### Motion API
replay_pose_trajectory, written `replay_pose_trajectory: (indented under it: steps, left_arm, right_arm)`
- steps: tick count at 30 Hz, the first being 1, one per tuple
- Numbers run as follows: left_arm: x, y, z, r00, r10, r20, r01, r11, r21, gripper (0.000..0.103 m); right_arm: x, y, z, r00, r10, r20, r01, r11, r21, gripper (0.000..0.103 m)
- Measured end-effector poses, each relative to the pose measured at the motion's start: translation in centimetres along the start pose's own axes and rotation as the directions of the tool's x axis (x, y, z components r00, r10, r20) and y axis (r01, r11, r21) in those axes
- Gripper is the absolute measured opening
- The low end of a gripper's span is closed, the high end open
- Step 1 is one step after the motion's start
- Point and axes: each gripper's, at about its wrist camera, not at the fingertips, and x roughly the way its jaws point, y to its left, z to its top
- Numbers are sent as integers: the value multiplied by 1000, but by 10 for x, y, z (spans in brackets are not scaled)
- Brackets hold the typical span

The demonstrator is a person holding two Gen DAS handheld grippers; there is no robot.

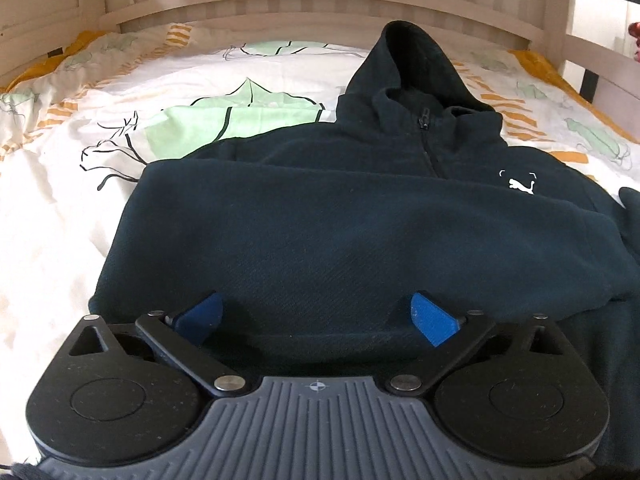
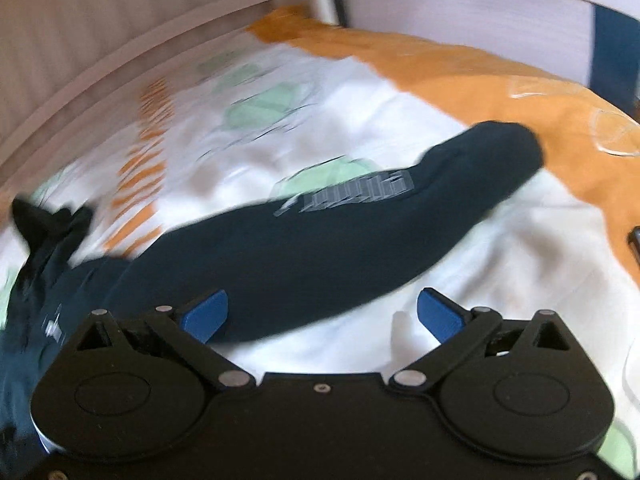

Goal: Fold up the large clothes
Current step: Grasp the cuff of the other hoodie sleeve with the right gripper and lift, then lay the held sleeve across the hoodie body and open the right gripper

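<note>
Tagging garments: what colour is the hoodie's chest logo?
White, on the dark navy hoodie; the logo shows best in the left wrist view.

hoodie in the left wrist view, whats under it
The dark hoodie lies on a leaf-print bedsheet, which shows all around it. Whatever the sheet looks like directly beneath the hoodie is covered.

Soft daylight, right view motion-blurred, fisheye edges

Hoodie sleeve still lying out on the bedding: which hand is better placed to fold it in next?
Right, probably. The right tongs stand open just over the outstretched sleeve. The left tongs, open too, hover over the hoodie body, where one sleeve already lies folded across.
</note>
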Motion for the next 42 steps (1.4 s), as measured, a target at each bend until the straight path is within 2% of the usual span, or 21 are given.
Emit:
replay_pose_trajectory:
  steps: [6,11,12,13,14,15,16,17,19,26,32,35,39,42]
  left_arm:
    - [-1,-2,-2,1000,11,10,-11,1000,12,103]
    - [0,-3,-1,1000,15,13,-15,1000,17,103]
    - [1,-3,-1,1000,16,13,-16,1000,17,103]
    - [1,-3,-1,1000,16,14,-16,1000,18,103]
    - [1,-3,-1,1000,15,14,-15,1000,17,103]
    - [1,-3,-1,1000,15,14,-15,1000,17,103]
    - [1,-3,-1,1000,15,14,-15,1000,17,103]
    - [1,-3,-1,1000,15,14,-15,1000,17,103]
    - [1,-3,-1,1000,15,14,-15,1000,17,103]
    - [1,-3,-1,1000,11,12,-11,1000,15,103]
    - [1,-1,1,1000,3,6,-3,1000,4,103]
    - [1,0,3,1000,-5,-2,5,1000,-3,103]
    - [-1,7,8,999,-40,-25,39,999,-25,102]
    - [-11,21,10,998,-68,-21,66,995,-75,102]
  right_arm:
    - [23,-38,20,997,-78,19,76,992,97,102]
    - [35,-59,29,998,-61,35,54,983,174,100]
    - [36,-59,30,997,-61,37,54,984,169,94]
    - [37,-59,31,998,-59,36,53,985,162,78]
    - [38,-58,33,997,-63,33,57,987,153,70]
    - [38,-57,34,996,-77,32,72,987,142,55]
    - [38,-56,35,996,-78,34,73,989,129,36]
    - [40,-54,37,997,-68,34,63,991,122,28]
    - [37,-48,39,997,-56,52,51,993,102,21]
    - [1,-6,59,987,50,154,-53,998,14,17]
    - [-45,74,69,953,213,214,-178,969,-172,16]
    - [-64,124,62,929,313,198,-254,928,-273,16]
    - [-77,193,36,895,431,117,-364,856,-367,16]
    - [-80,238,6,860,508,46,-447,795,-410,16]
